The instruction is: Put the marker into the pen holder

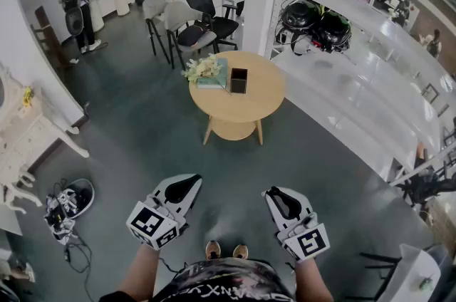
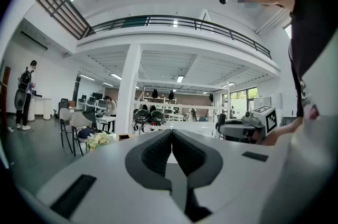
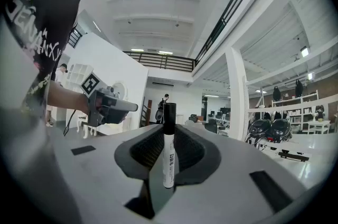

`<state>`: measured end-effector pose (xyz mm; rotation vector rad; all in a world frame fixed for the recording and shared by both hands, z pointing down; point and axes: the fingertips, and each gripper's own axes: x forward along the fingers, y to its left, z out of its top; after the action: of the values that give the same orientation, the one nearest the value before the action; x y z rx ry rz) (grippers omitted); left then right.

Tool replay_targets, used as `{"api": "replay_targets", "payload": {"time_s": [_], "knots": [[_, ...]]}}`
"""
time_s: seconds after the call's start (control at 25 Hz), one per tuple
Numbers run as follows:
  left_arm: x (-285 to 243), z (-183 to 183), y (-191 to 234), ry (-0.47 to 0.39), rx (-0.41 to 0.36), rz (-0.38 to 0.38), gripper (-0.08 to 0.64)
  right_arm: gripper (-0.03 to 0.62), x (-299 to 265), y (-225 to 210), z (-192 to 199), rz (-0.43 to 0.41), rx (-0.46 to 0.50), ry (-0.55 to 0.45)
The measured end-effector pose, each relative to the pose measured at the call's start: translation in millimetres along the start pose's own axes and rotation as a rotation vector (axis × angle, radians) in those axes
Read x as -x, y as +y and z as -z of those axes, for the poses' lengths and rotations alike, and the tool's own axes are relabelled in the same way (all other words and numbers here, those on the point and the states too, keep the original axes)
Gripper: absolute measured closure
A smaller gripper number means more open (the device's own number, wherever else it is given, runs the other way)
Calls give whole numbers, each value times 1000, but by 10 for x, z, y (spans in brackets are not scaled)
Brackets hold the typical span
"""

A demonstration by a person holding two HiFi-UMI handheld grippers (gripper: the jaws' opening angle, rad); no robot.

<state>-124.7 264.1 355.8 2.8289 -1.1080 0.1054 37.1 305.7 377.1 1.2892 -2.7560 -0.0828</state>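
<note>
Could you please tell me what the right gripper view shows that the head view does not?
Only the right gripper view shows the marker, clamped in the right gripper. Only the head view shows the round table with the dark pen holder standing on it. Both show the left gripper and the dark helmets on the white shelf.

head: steeply down, table (image 1: 265, 95) far | gripper views: level, along jaws

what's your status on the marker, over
Left tool shut, empty. Right tool shut on marker. Pen holder on round table ahead, not yet reached; flowers and book beside it.
</note>
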Motion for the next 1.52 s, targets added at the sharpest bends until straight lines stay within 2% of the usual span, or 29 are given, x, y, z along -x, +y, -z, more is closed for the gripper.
{"api": "replay_targets", "payload": {"time_s": [0.32, 0.56, 1.0, 1.52], "knots": [[-58, 13, -44, 1, -1, 8, 540, 529, 35, -53, 16, -4, -11, -4], [-91, 30, -70, 2, 3, 10, 540, 529, 41, -81, -7, 3, 0, -43], [-130, 12, -174, 5, -11, 18, 540, 529, 148, -95, 18, -3, -17, -32], [-135, 90, -551, 7, -24, 1, 540, 528, 498, -144, 124, -15, 1, -46]]}}
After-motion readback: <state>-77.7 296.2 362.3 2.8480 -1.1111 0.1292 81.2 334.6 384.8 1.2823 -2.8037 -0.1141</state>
